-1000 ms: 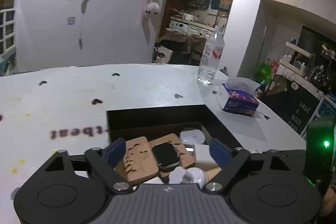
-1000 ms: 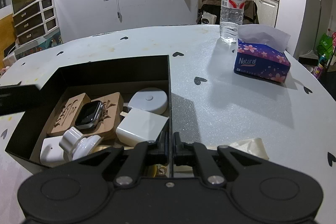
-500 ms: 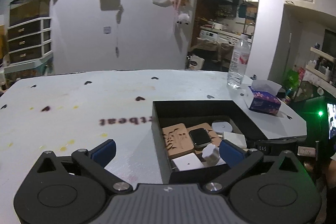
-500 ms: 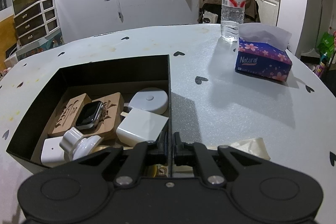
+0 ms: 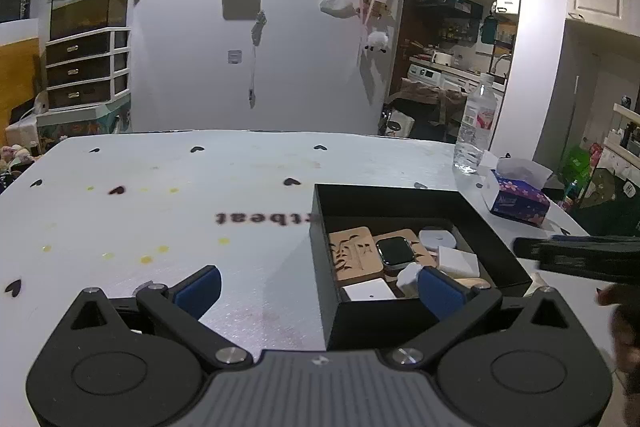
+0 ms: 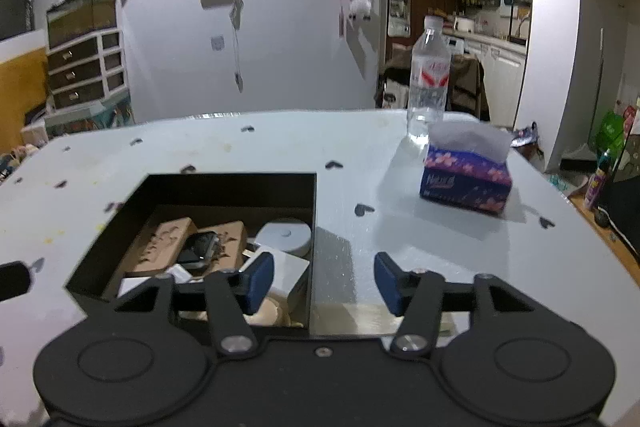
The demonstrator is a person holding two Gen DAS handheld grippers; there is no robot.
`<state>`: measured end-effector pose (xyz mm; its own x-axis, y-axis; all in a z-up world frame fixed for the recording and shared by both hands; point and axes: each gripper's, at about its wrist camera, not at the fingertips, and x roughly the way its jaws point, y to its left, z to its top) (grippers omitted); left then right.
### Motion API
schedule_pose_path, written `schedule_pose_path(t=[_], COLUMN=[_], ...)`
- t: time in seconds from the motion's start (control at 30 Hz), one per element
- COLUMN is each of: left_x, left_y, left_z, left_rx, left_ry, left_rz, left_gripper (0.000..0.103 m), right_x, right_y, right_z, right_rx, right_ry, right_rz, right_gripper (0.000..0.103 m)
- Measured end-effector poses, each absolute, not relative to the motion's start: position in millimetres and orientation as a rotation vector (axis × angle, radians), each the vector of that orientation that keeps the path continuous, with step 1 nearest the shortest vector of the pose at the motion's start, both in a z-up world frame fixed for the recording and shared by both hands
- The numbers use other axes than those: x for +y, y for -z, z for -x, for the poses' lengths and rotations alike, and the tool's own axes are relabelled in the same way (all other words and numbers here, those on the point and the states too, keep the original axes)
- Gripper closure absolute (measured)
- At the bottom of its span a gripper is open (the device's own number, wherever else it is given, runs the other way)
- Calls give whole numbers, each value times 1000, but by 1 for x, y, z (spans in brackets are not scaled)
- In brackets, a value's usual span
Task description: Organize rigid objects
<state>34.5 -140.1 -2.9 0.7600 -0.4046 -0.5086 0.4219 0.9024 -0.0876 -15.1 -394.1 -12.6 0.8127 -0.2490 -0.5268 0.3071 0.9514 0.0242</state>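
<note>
A black open box (image 5: 388,195) (image 6: 224,183) sits on the white table. In it lie a wooden block (image 5: 354,259) (image 6: 160,247), a smartwatch (image 5: 395,251) (image 6: 200,247), a white round puck (image 5: 438,238) (image 6: 285,237), a white square charger (image 5: 459,261) (image 6: 286,273) and other small white pieces. My left gripper (image 5: 318,289) is open and empty, held back at the box's near left corner. My right gripper (image 6: 324,277) is open and empty over the box's near right wall. It shows as a dark bar at the right of the left wrist view (image 5: 580,255).
A purple tissue box (image 6: 466,183) (image 5: 518,199) and a clear water bottle (image 6: 428,83) (image 5: 476,127) stand on the table (image 5: 160,219) to the right of the box. A pale scrap (image 6: 360,319) lies by my right gripper. The table edge runs close on the right.
My left gripper pulled back and left, away from above the box. My right gripper went from shut to open and lifted a little; its view tilted up.
</note>
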Motion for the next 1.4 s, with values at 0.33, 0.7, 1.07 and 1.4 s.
schedule_pose_path(t=[0.33, 0.7, 1.07, 1.4], left_x=[-135, -127, -123, -126], left_y=[2, 2, 0, -3], left_z=[-24, -5, 12, 18], left_rx=[544, 533, 522, 514], left_ry=[426, 409, 387, 381], left_rz=[-48, -67, -80, -99], left_gripper=[0, 0, 0, 0], right_x=[-377, -355, -355, -355], right_y=[-10, 2, 3, 0], right_z=[76, 96, 109, 114], right_rx=[433, 465, 435, 422], right_ry=[318, 313, 365, 374], right_rz=[-60, -62, -86, -83], right_gripper=[9, 1, 1, 1])
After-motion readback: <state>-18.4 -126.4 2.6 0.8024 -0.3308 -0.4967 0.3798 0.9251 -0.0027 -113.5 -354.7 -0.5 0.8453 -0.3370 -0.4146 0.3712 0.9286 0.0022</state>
